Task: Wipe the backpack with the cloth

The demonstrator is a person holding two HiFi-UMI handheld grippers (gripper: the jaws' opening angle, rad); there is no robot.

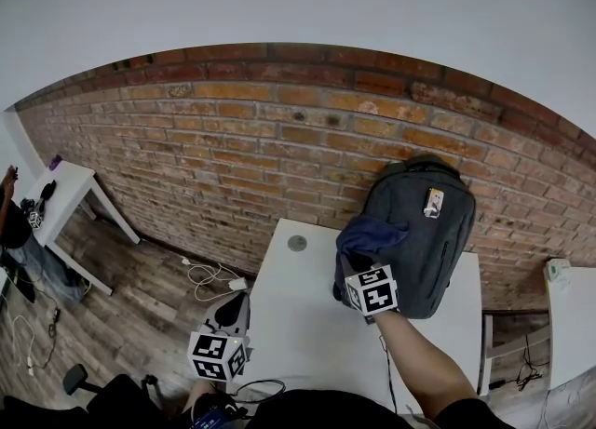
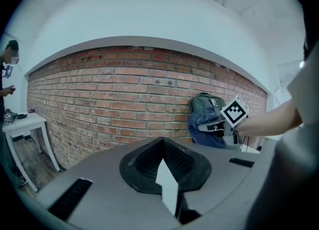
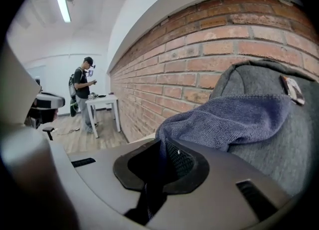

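Note:
A grey backpack (image 1: pixel 424 241) stands upright on the white table (image 1: pixel 298 325), leaning on the brick wall. A blue cloth (image 1: pixel 370 235) lies draped against its left front. My right gripper (image 1: pixel 361 274) is shut on the cloth's lower part. In the right gripper view the cloth (image 3: pixel 229 119) runs from the backpack (image 3: pixel 284 149) down into the closed jaws of the right gripper (image 3: pixel 154 176). My left gripper (image 1: pixel 228 320) hangs off the table's left edge, away from the backpack, its jaws together with nothing in them. The left gripper view shows backpack (image 2: pixel 202 103) and cloth (image 2: pixel 205 125) far off.
A small grey disc (image 1: pixel 297 244) lies near the table's back left corner. Cables (image 1: pixel 209 278) lie on the wooden floor to the left. A second white table (image 1: pixel 65 185) and a person (image 1: pixel 14 222) are at far left. Another white surface (image 1: pixel 570 325) stands at right.

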